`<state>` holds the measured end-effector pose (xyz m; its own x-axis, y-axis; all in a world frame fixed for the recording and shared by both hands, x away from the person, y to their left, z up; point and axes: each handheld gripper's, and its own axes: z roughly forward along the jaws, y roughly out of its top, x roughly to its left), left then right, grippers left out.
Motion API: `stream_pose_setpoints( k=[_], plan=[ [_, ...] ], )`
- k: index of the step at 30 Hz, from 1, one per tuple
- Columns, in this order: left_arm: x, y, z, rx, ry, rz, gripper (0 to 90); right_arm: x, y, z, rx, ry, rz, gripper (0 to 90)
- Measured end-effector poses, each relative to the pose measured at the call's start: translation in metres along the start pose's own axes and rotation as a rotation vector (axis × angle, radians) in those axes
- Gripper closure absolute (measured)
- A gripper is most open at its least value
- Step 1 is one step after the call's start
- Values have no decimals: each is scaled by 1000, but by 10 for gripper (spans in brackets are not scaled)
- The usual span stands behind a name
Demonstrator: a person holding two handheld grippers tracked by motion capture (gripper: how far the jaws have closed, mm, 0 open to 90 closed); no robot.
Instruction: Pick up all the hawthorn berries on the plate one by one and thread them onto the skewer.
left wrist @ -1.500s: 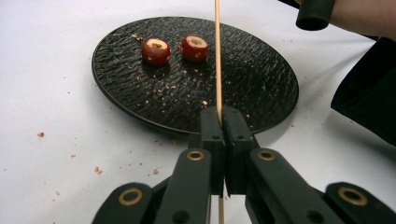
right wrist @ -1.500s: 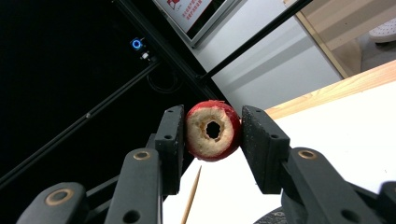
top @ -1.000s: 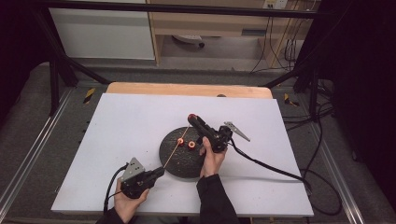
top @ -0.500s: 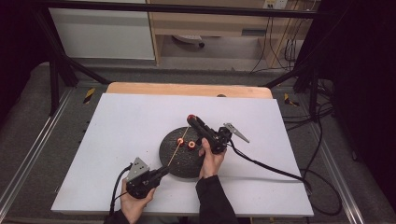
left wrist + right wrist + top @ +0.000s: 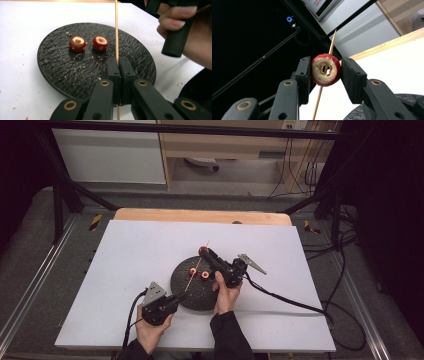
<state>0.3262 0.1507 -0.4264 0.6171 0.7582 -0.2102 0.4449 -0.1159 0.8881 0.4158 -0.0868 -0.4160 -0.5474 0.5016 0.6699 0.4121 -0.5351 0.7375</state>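
Red, cored round fruit [image 5: 325, 70] sits pinched between my right gripper's [image 5: 325, 71] jaws, lifted above the table near the plate's 1 o'clock edge. A thin wooden skewer [image 5: 116, 30] runs through its hollow core, tip poking out beyond. My left gripper [image 5: 119, 67], at the plate's 7 o'clock, has its jaws pressed together on the skewer's lower end. Two more cored red fruits [image 5: 77, 44] lie side by side on the round black textured plate [image 5: 60, 72], which rests on the white tabletop [image 5: 125, 250].
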Motion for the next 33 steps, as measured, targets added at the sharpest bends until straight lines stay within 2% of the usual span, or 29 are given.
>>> stream_pose_setpoints(
  k=[10,14,33],
  plan=[
    [-2,18,10,1,-4,10,888,4,0,-4,21,5,-21,613],
    [-1,23,14,2,-11,0,888,5,-2,-6,33,6,-30,613],
    [0,33,25,5,-25,12,889,9,-13,-14,108,-1,-90,613]
  ],
)
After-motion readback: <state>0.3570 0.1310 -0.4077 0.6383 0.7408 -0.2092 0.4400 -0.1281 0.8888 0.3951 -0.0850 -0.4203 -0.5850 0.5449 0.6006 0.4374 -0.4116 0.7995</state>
